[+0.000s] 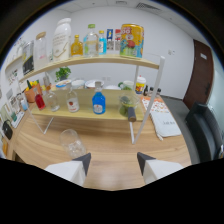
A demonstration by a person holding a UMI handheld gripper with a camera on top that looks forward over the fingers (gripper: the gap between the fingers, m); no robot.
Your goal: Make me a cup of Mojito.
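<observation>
My gripper [113, 164] is open above a wooden table [115, 142], with nothing between its fingers. A clear glass with ice [72, 142] stands on the table just ahead of the left finger [83, 162]. Beyond it is a two-tier wooden shelf [100, 62]. On its lower tier stand a bottle of blue liquid [99, 102], a bottle with a red label [72, 102], a small red bottle [40, 100] and a jar of green leaves [127, 106]. The top tier holds several bottles and a yellow can [132, 40].
White shelf legs [148, 100] stand on the table ahead of the right finger. A printed sheet [162, 117] lies on the table to the right. A dark chair [205, 132] is at the far right, with a brown door [202, 70] behind it.
</observation>
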